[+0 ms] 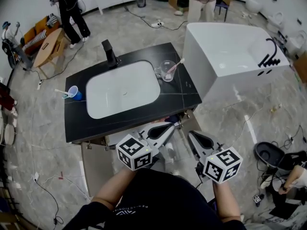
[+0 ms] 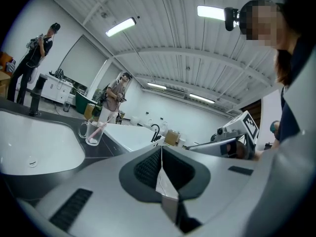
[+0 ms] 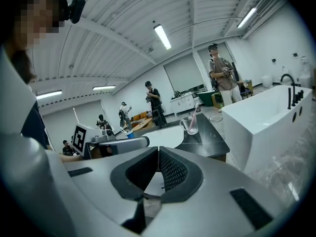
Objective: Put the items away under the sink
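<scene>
A black vanity top (image 1: 184,92) holds a white sink basin (image 1: 122,87) and a black faucet (image 1: 110,53). A clear glass mug with a pink toothbrush (image 1: 168,71) stands at the basin's right, also seen as the mug (image 2: 92,132) and the mug (image 3: 191,125). At the basin's left stands a blue cup with a toothbrush (image 1: 73,93). My left gripper (image 1: 171,125) and right gripper (image 1: 192,136) hover at the vanity's front edge, apart from both cups. Left gripper (image 2: 161,150) and right gripper (image 3: 158,150) are both shut, with nothing between the jaws.
The cabinet doors (image 1: 96,169) under the vanity appear swung open. A white bathtub (image 1: 230,56) stands close on the right. Cables and gear lie on the floor (image 1: 273,157) at the right. People stand at the far back, one person (image 1: 72,11) near wooden furniture.
</scene>
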Demonstrator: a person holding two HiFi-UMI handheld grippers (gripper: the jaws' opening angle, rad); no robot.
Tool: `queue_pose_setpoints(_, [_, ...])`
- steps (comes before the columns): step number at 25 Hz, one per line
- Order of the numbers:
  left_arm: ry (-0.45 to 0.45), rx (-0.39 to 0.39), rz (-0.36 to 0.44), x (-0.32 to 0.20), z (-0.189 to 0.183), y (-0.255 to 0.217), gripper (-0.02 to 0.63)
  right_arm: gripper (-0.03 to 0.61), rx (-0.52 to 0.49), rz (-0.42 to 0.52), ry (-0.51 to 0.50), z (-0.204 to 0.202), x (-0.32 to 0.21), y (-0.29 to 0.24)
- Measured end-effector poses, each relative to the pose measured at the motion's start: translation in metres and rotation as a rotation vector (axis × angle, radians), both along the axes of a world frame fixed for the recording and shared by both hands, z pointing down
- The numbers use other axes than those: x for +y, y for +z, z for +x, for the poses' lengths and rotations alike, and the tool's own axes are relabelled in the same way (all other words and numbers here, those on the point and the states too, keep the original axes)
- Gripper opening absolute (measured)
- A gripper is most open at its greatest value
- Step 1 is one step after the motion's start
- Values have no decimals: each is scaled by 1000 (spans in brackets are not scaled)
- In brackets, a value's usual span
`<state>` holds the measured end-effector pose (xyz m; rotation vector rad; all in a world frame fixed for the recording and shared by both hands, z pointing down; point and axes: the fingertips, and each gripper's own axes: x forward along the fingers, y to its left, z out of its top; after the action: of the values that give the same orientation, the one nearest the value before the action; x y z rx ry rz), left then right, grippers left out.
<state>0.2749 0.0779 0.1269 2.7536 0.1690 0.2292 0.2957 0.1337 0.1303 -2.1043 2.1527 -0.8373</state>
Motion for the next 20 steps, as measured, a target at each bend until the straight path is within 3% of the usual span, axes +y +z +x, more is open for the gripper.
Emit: queue_pose_setpoints(20, [6, -35, -41, -97, 49, 12, 9, 35, -29, -56, 5, 44, -92, 10])
